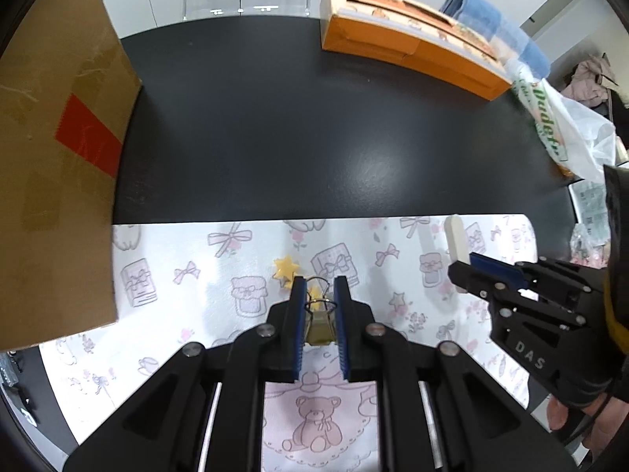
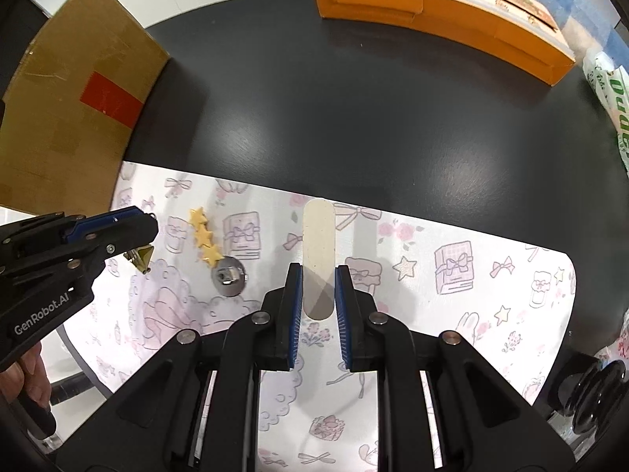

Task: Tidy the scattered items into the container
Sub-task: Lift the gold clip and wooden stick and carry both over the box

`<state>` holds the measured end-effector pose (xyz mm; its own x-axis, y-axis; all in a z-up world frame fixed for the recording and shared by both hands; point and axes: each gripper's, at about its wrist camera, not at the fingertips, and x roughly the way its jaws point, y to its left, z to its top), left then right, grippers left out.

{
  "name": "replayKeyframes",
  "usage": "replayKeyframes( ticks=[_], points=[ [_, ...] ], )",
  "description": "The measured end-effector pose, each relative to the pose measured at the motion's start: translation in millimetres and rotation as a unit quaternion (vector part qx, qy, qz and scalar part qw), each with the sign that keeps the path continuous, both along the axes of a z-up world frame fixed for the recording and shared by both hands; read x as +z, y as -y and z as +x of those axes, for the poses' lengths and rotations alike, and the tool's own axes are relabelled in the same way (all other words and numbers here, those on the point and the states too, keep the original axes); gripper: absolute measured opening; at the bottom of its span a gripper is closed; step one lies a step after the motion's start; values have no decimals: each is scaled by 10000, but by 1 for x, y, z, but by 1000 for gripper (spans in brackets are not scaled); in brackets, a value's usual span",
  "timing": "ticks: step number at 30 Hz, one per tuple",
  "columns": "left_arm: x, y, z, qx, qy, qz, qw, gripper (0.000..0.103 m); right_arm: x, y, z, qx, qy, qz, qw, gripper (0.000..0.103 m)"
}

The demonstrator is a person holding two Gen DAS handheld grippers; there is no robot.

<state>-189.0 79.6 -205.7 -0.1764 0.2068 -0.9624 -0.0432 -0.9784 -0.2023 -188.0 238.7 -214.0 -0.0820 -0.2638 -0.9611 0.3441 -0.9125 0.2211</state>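
My left gripper (image 1: 319, 293) is shut on a gold binder clip (image 1: 319, 328) and holds it just above the patterned mat (image 1: 177, 275); the clip also shows in the right wrist view (image 2: 140, 256). A yellow star hair clip (image 2: 203, 242) lies on the mat beside it. My right gripper (image 2: 318, 279) is shut on a beige nail file (image 2: 317, 244), which lies flat on the mat; the file also shows in the left wrist view (image 1: 458, 240). A small round metal piece (image 2: 228, 275) lies near the star clip.
A brown cardboard box (image 1: 51, 181) stands at the left. An orange tissue box (image 1: 412, 49), a blue towel (image 1: 491, 19) and a plastic bag (image 1: 566, 129) sit at the back right of the black table (image 1: 295, 137).
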Motion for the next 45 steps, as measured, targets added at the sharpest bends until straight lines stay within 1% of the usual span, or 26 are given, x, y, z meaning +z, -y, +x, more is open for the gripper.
replayKeyframes(
  ticks=[6, 17, 28, 36, 42, 45],
  points=[
    [28, 16, 16, 52, -201, 37, 9998, 14, 15, 12, 10, -48, -167, -103, 9998, 16],
    [77, 37, 55, 155, -621, 124, 9979, 14, 58, 25, 42, -48, -560, -216, 9982, 16],
    [113, 62, 86, 301, -1030, 223, 9940, 14, 102, 44, 78, -39, -865, -253, 9959, 16],
    [132, 78, 97, 358, -1209, 313, 9915, 14, 128, 57, 90, -4, -1081, -249, 9938, 16],
    [149, 94, 100, 380, -1365, 291, 9895, 14, 142, 78, 93, 109, -1212, -278, 9922, 16],
    [161, 106, 101, 394, -1479, 268, 9879, 14, 151, 92, 92, 200, -1299, -304, 9909, 16]
  ],
)
